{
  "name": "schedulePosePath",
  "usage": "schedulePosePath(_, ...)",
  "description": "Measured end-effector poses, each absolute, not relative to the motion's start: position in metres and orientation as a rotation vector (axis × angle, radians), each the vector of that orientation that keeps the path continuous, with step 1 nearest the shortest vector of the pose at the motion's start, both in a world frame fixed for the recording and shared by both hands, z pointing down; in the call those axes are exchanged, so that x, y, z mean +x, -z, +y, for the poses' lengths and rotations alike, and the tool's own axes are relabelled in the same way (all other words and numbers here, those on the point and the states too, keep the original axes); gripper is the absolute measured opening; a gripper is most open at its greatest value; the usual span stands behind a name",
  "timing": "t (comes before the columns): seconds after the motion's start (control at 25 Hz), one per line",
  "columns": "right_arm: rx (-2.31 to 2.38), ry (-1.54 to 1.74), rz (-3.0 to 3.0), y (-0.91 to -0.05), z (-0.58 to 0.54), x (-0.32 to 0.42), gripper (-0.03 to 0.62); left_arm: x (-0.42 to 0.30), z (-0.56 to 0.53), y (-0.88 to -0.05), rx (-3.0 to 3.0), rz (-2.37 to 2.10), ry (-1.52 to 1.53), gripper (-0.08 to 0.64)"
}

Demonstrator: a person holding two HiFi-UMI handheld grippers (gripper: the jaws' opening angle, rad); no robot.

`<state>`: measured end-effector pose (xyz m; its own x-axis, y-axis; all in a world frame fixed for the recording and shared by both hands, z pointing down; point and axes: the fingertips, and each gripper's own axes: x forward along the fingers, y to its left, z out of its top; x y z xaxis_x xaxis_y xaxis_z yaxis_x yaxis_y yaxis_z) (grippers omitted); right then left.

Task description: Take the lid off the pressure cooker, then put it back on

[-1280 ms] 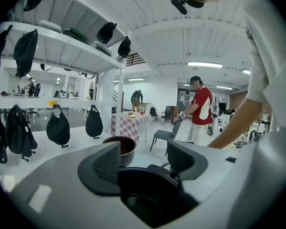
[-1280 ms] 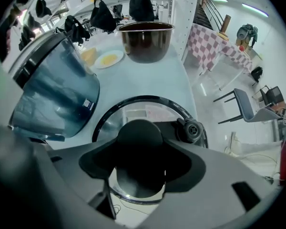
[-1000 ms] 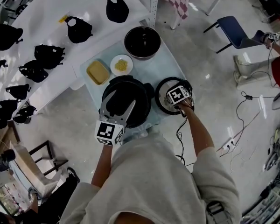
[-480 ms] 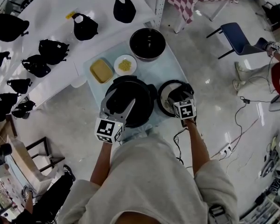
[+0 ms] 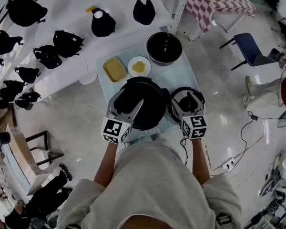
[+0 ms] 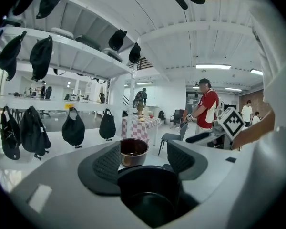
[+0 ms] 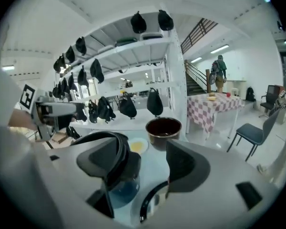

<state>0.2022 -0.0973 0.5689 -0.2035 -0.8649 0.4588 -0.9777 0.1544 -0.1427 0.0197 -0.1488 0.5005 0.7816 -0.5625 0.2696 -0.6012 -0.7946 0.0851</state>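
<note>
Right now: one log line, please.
lid off, beside cooker | left gripper open over cooker | right gripper open near lid

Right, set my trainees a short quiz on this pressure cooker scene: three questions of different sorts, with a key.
1. True or false: the lid sits on the pressure cooker.
2. In the left gripper view, what stands on the table beyond the jaws of the left gripper? A. a dark bowl; B. a kettle; C. a frying pan.
3. Fill in: the jaws of the right gripper stand ___.
Key: 1 false, the lid lies on the table beside the cooker; 2 A; 3 apart.
</note>
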Motion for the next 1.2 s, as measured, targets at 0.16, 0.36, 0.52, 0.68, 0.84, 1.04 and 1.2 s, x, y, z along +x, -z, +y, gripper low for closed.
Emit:
schedulePosePath(0.16, 1.74, -0.477, -2.322, -0.523, -0.12, 0.158, 0.324, -0.005, -0.153, -0.493, 2.788, -1.004, -0.33, 0.291)
schedulePosePath(0.36, 1.623, -0.325, -2.485, -0.478, -0.141, 0.107, 0.32, -0.04, -0.158, -0.481, 2.755, -1.139, -0.299, 0.291)
schedulePosePath(0.52, 1.543, -0.251, -2.585, -0.453, -0.149, 0.074, 0.318, -0.067, -0.161, -0.475, 2.725, -1.233, -0.279, 0.291)
schedulePosePath(0.68, 1.486, -0.223, -2.638, -0.443, -0.154, 0.049, 0.318, -0.09, -0.165, -0.47, 2.694, -1.302, -0.265, 0.291)
schedulePosePath(0.84, 1.465, -0.231, -2.63, -0.449, -0.156, 0.041, 0.318, -0.094, -0.166, -0.47, 2.686, -1.307, -0.258, 0.291)
schedulePosePath(1.04, 1.511, -0.253, -2.562, -0.466, -0.153, 0.058, 0.318, -0.08, -0.166, -0.472, 2.714, -1.256, -0.248, 0.291)
schedulePosePath(1.2, 1.587, -0.304, -2.457, -0.485, -0.147, 0.093, 0.318, -0.059, -0.167, -0.472, 2.75, -1.188, -0.243, 0.291)
